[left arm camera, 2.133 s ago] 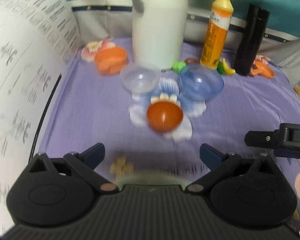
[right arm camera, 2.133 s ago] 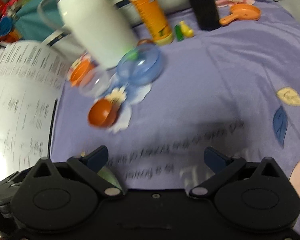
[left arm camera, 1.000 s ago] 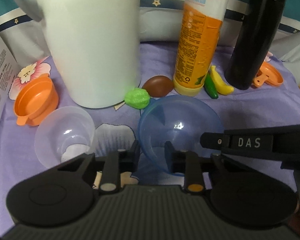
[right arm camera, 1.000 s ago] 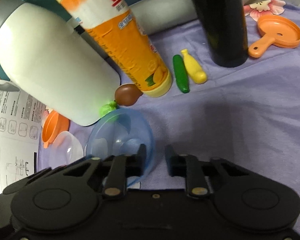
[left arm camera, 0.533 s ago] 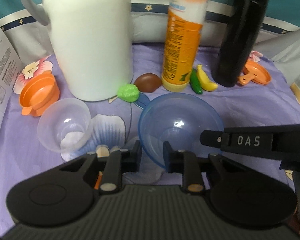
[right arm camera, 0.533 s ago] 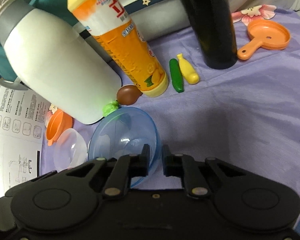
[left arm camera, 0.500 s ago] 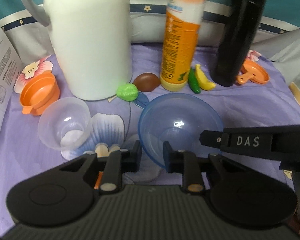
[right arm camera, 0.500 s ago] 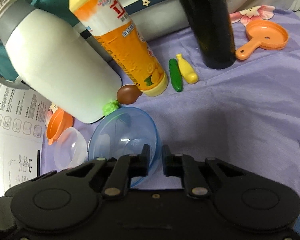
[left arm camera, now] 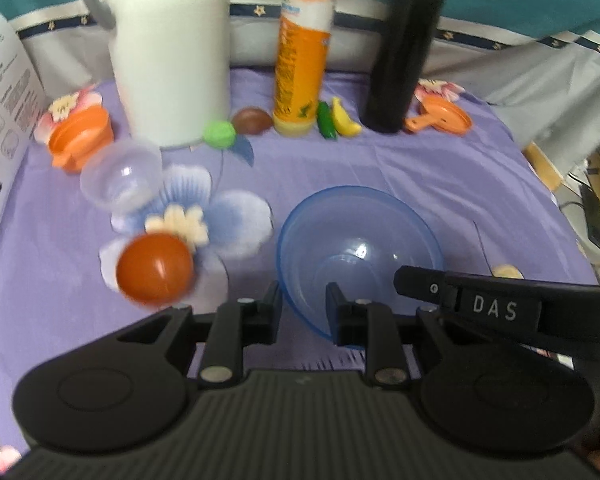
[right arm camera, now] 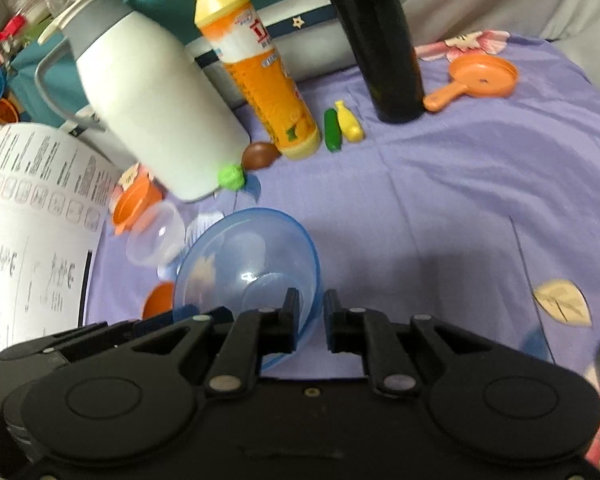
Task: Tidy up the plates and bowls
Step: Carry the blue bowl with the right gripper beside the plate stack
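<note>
Both grippers are shut on the rim of a clear blue bowl [left arm camera: 356, 248], held tilted above the purple cloth. My left gripper [left arm camera: 302, 308] pinches its near-left rim; my right gripper [right arm camera: 311, 316] pinches its right rim, and the blue bowl [right arm camera: 244, 264] fills the middle of the right wrist view. A small clear bowl [left arm camera: 120, 176] and a red-orange bowl [left arm camera: 154, 268] sit on the cloth to the left. The clear bowl [right arm camera: 156, 236] and an edge of the red-orange bowl [right arm camera: 158, 300] also show in the right wrist view.
At the back stand a white jug [left arm camera: 168, 48], an orange bottle [left arm camera: 304, 52] and a black flask [left arm camera: 404, 52]. Small toy foods [left arm camera: 336, 120], an orange cup [left arm camera: 80, 140] and an orange toy pan [left arm camera: 440, 118] lie near them. A paper sheet [right arm camera: 28, 232] is at the left.
The blue bowl, gripped by both grippers, has been lifted and drawn back toward me and to the right, away from the jug. The red-orange bowl has come into view.
</note>
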The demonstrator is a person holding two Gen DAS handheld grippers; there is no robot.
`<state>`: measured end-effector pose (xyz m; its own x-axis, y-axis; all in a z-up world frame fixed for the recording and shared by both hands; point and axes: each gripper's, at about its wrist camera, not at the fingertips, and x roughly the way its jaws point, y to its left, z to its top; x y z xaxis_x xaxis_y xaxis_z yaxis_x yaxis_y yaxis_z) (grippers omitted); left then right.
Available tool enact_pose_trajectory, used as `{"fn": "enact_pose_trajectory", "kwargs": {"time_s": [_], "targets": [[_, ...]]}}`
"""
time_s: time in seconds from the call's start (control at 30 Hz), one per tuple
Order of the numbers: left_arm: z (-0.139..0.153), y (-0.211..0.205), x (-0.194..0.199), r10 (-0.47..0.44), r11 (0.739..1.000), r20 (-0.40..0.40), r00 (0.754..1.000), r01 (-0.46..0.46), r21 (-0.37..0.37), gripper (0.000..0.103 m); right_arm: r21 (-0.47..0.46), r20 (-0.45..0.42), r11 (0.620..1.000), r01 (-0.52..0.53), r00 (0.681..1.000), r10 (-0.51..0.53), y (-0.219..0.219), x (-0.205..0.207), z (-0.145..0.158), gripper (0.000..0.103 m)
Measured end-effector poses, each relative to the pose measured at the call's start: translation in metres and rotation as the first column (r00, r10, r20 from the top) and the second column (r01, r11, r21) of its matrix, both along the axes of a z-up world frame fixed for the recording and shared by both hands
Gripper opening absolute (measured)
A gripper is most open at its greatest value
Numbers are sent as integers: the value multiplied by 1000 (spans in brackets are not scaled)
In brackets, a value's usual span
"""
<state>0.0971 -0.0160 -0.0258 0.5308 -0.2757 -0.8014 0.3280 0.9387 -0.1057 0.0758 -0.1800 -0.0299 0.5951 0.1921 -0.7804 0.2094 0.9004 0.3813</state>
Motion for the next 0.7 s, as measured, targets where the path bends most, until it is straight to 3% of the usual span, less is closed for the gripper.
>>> {"fn": "enact_pose_trajectory", "kwargs": {"time_s": [0.4,0.7], "targets": [[-20,7,-72,-31,999,-80,996,29,-29,22,1,-56,1000,-17,998,17,-3,-78,-17,13],[-30,10,-97,-40,999,-107,993,37,-24,22,-8,-70,1000,-28,997,27,1,-107,-19,14]]}}
